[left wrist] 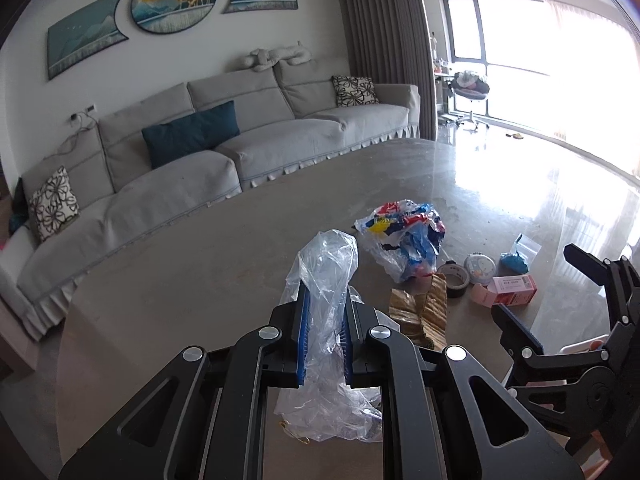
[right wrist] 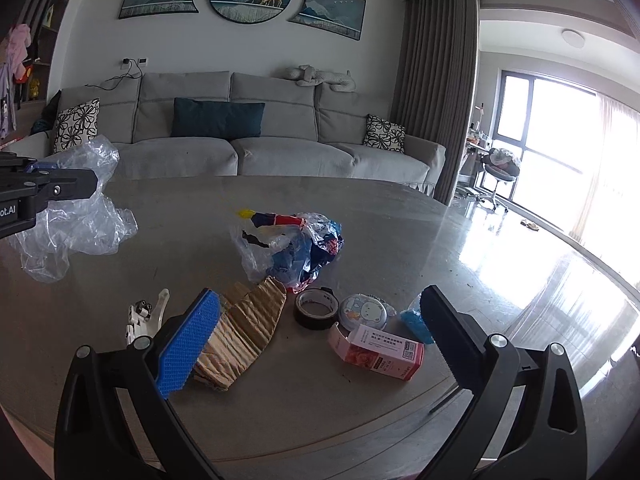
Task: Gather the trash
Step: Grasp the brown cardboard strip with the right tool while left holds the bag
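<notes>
My left gripper (left wrist: 325, 300) is shut on a crumpled clear plastic bag (left wrist: 326, 280), held above the grey round table (left wrist: 180, 280); the bag hangs below the pads. From the right wrist view the same bag (right wrist: 76, 216) droops at the far left under the left gripper (right wrist: 86, 180). My right gripper (right wrist: 316, 312) stands wide open, low over the table, with nothing pressed between its fingers. Ahead of it lie a torn piece of brown cardboard (right wrist: 244, 332), a pink carton (right wrist: 380, 350), a roll of black tape (right wrist: 316, 308), a round tin (right wrist: 362, 310) and a colourful plastic bag (right wrist: 292, 244).
A small zip bag with blue contents (right wrist: 416, 322) lies right of the tin. A white plastic piece (right wrist: 146, 316) sits left of the cardboard. A grey sofa (right wrist: 240, 136) stands behind the table. Glossy floor and a bright window lie to the right.
</notes>
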Available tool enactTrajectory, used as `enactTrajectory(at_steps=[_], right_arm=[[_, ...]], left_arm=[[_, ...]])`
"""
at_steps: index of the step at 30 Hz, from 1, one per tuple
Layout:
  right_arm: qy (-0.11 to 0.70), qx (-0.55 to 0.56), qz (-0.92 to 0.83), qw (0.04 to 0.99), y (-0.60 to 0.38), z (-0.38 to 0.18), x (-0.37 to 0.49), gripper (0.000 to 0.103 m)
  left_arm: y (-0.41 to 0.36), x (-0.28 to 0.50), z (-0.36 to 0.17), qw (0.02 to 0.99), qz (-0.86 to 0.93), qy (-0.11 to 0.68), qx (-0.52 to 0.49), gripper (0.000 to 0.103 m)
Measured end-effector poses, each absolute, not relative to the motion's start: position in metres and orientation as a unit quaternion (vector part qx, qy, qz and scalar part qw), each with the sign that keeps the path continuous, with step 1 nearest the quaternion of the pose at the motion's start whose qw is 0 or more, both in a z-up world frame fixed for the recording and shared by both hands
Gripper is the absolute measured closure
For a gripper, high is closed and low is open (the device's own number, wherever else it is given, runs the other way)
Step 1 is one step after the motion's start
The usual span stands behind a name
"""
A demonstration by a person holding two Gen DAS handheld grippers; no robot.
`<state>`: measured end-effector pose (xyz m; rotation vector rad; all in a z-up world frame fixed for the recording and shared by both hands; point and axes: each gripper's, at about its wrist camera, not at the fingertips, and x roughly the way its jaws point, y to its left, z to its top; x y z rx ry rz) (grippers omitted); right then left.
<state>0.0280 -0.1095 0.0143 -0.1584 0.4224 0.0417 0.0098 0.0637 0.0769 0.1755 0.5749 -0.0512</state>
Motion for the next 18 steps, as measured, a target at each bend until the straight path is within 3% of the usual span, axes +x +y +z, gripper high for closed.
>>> enactTrajectory(at_steps=[18], right_arm=[[0.263, -0.059, 0.037, 0.962, -0.059, -0.016, 0.078, 0.003]], left_arm=[[0.095, 0.012, 0.076, 0.954, -0.006, 0.288, 0.087, 0.089]])
